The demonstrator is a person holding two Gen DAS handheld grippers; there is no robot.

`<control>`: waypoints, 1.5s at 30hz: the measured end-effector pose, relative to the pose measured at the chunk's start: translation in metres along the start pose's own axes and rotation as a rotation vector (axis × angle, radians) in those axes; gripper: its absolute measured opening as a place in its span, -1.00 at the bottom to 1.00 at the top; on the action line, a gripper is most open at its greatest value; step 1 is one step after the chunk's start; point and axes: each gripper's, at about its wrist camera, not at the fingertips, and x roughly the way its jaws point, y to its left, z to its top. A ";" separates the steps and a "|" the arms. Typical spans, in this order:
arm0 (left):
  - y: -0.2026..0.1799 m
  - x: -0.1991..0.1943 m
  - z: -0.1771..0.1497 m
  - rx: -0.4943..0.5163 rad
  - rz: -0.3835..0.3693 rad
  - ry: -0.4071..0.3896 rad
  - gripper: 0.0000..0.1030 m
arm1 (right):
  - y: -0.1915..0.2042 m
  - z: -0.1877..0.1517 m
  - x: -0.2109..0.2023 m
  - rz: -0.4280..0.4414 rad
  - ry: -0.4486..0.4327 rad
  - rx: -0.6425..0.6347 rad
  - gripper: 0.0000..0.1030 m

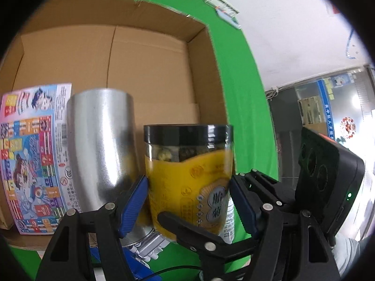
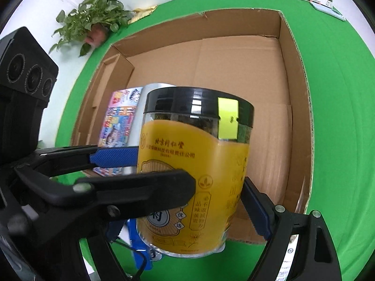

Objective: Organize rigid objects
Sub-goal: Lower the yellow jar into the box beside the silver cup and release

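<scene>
Probably light to moderate in weight, judging by the dried flowers packed behind the bare band of the clear plastic jar with black screw lid and yellow label [image 1: 187, 171]. Stiff enough for a firm squeeze, yet thin-walled and glossy, so likely slippery under a weak pinch and prone to denting under a hard one. Best taken across the labelled midsection, below the lid, never by the lid alone.

Clamped already, by the look of it: left gripper [image 1: 188, 182] set wide, blue ribbed pads [image 1: 134, 201] pressed against opposite flanks of the jar, low on the label. Held upright, lid furthest from the camera, dead centre between the fingers. Right gripper [image 2: 219, 187] likewise spread wide around the same jar, crossing at an angle to the left one, with one black finger lying across the front of the label and the other blue pad against the opposite flank. Apparently gripping too, though with contact under the front finger hidden.

Beyond the left gripper's tips, towards the open brown cardboard box [image 1: 152, 70]: a shiny steel tumbler [image 1: 100, 140] just left of the jar, close or touching, hard to tell. Further left, a colourful printed flat carton [image 1: 30, 159] standing on edge. Bare box floor ahead and to the right of both grippers. Whether resting or carried above the near wall of the box, impossible to say.
</scene>
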 end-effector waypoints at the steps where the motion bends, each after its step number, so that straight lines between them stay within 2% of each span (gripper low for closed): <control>1: 0.000 0.004 -0.001 -0.012 0.005 0.013 0.34 | -0.002 0.001 0.005 -0.011 0.015 0.010 0.68; 4: 0.002 0.009 -0.009 -0.022 0.019 0.028 0.29 | -0.010 0.001 0.017 -0.031 0.041 0.072 0.72; 8: -0.003 -0.010 -0.020 0.008 0.053 -0.023 0.29 | -0.016 -0.006 0.013 -0.017 0.031 0.097 0.73; 11: -0.010 -0.038 -0.031 0.053 0.099 -0.105 0.29 | -0.011 -0.018 -0.002 0.024 0.010 0.084 0.72; 15: -0.020 -0.077 -0.044 0.091 0.162 -0.235 0.34 | 0.004 -0.030 -0.033 0.018 -0.057 0.054 0.79; 17: -0.024 -0.096 -0.051 0.112 0.190 -0.307 0.34 | 0.012 -0.039 -0.055 -0.006 -0.116 0.055 0.96; 20: -0.038 -0.123 -0.065 0.136 0.266 -0.417 0.51 | 0.023 -0.048 -0.083 -0.042 -0.167 0.048 0.98; 23: -0.048 -0.137 -0.077 0.136 0.327 -0.485 0.54 | 0.035 -0.056 -0.104 -0.116 -0.180 0.030 0.98; 24: -0.052 -0.138 -0.080 0.131 0.343 -0.493 0.53 | 0.036 -0.058 -0.111 -0.132 -0.181 0.027 0.96; 25: -0.053 -0.141 -0.085 0.122 0.371 -0.503 0.53 | 0.036 -0.064 -0.121 -0.140 -0.192 0.025 0.67; 26: -0.054 -0.143 -0.087 0.123 0.388 -0.506 0.34 | 0.038 -0.067 -0.129 -0.135 -0.211 0.023 0.38; 27: -0.057 -0.145 -0.093 0.150 0.382 -0.506 -0.52 | 0.040 -0.073 -0.141 -0.136 -0.228 0.019 -0.14; 28: -0.059 -0.143 -0.094 0.170 0.369 -0.486 -0.99 | 0.042 -0.076 -0.148 -0.143 -0.229 0.015 -0.26; 30: -0.062 -0.141 -0.100 0.175 0.330 -0.455 -0.94 | 0.043 -0.087 -0.162 -0.153 -0.262 0.013 -0.23; 32: -0.066 -0.145 -0.108 0.163 0.274 -0.466 -0.93 | 0.046 -0.095 -0.175 -0.175 -0.298 0.010 0.38; 33: -0.067 -0.144 -0.111 0.154 0.267 -0.471 -0.83 | 0.048 -0.100 -0.181 -0.192 -0.323 0.011 0.99; 34: -0.068 -0.142 -0.113 0.140 0.276 -0.474 -0.63 | 0.048 -0.107 -0.190 -0.200 -0.371 0.014 0.99; 35: -0.068 -0.141 -0.115 0.123 0.291 -0.470 0.11 | 0.048 -0.115 -0.197 -0.203 -0.410 0.018 0.99; 36: -0.068 -0.139 -0.115 0.112 0.295 -0.464 0.80 | 0.048 -0.117 -0.201 -0.202 -0.412 0.021 0.98; 37: -0.067 -0.138 -0.117 0.099 0.307 -0.461 0.88 | 0.046 -0.121 -0.202 -0.195 -0.399 0.029 0.98; 42: -0.063 -0.123 -0.124 0.120 0.358 -0.396 0.88 | 0.013 -0.140 -0.185 -0.155 -0.356 0.119 0.98; 45: -0.056 -0.113 -0.130 0.101 0.334 -0.342 0.88 | -0.028 -0.156 -0.155 -0.253 -0.297 0.222 0.98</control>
